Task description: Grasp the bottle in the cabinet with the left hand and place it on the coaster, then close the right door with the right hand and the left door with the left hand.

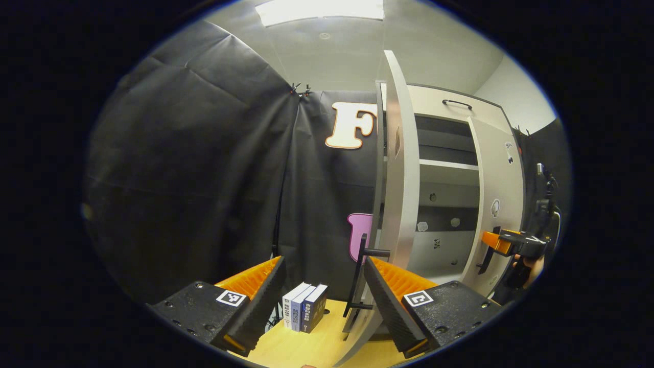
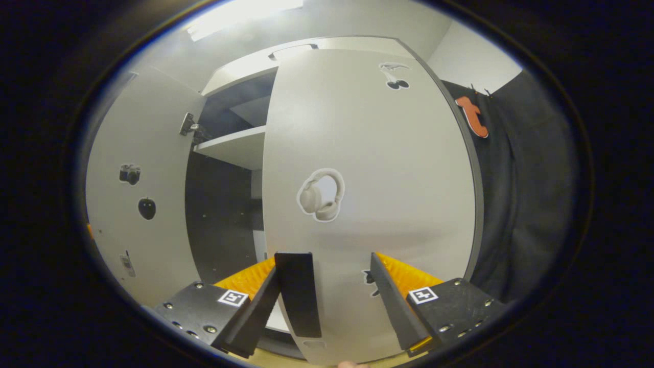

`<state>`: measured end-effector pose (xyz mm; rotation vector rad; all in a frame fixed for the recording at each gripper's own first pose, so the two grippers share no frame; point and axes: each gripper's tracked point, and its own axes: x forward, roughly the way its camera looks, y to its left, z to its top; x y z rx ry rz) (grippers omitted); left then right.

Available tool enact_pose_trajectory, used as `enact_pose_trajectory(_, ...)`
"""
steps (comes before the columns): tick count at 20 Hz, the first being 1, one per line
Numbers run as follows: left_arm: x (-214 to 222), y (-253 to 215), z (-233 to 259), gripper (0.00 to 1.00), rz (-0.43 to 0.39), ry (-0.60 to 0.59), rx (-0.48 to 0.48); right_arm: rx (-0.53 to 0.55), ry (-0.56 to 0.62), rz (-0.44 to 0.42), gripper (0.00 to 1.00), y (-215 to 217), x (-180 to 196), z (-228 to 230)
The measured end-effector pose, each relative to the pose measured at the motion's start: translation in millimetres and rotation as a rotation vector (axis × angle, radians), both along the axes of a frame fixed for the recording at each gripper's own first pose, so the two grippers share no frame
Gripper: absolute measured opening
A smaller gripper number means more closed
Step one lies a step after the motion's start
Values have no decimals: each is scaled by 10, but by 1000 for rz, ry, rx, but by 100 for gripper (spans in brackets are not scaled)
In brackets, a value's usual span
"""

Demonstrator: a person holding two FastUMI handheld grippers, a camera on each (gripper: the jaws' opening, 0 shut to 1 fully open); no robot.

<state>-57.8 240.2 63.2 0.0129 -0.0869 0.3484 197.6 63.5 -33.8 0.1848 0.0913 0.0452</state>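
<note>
books (image 1: 305, 307): three, upright, on wooden tabletop (image 1: 311, 347) | ceiling light (image 1: 319, 9): lit

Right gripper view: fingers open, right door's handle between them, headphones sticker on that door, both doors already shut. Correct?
Not quite: the doors are not shut. In the right gripper view the right door stands ajar, with a gap showing the shelf between it and the left door, which is swung wide. The rest holds: right gripper open, handle between its fingers, headphones sticker there.
</note>
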Motion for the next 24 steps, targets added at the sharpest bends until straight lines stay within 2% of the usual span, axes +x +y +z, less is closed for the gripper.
enact_pose_trajectory(10,114,20,34,96,-41,-2,-7,-28,-13,-74,98,-14,143,-1)
enact_pose_trajectory(11,125,18,41,93,-43,-1,-6,-30,-15,-81,98,-19,160,-1)
enact_pose_trajectory(12,133,19,57,96,-45,-1,-5,-33,-17,-87,98,-22,167,-2)
enact_pose_trajectory(15,136,11,81,96,-55,-8,-1,-37,-21,-105,98,-32,204,-1)
enact_pose_trajectory(16,143,8,92,93,-59,-10,-1,-39,-23,-110,98,-29,208,-2)
enact_pose_trajectory(18,158,7,109,96,-70,-16,-5,-43,-26,-118,98,-33,227,-5)
enact_pose_trajectory(19,163,3,109,93,-78,-18,-9,-46,-28,-122,98,-36,239,-5)
enact_pose_trajectory(23,185,-1,136,93,-103,-24,-11,-47,-35,-130,97,-39,240,-11)
enact_pose_trajectory(24,195,-14,140,99,-116,-26,-11,-46,-39,-132,98,-30,238,-8)
